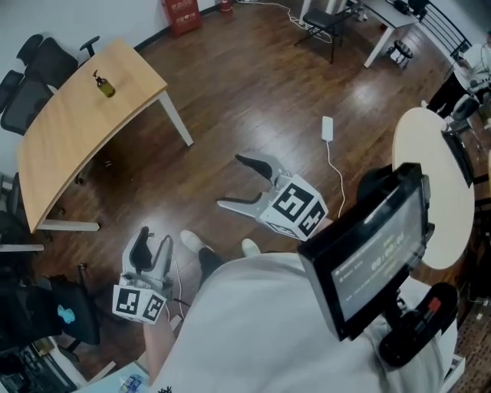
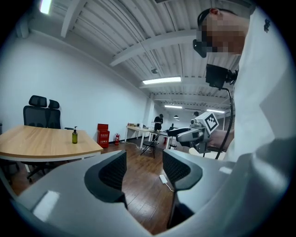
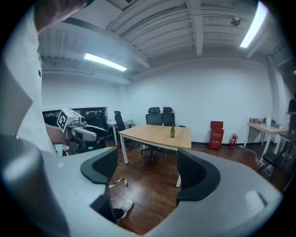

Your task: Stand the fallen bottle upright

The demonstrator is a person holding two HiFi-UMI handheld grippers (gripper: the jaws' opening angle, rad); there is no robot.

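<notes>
A small olive-green pump bottle [image 1: 106, 84] stands upright near the far end of the light wooden table [image 1: 73, 142]. It also shows as the bottle [image 2: 74, 136] on the table [image 2: 41, 144] in the left gripper view, and as the bottle [image 3: 172, 132] on the table [image 3: 150, 134] in the right gripper view. My left gripper [image 1: 152, 242] hangs low at my left side, open and empty, far from the table. My right gripper [image 1: 232, 183] is held out over the floor, jaws wide apart, holding nothing. Both are a few steps from the bottle.
Black office chairs [image 1: 31, 73] stand behind the table. A white power adapter [image 1: 327, 127] with its cable lies on the dark wood floor. A round white table [image 1: 437, 176] is at my right. A red cabinet [image 3: 216, 134] and a folding chair [image 1: 322, 23] stand by the far wall.
</notes>
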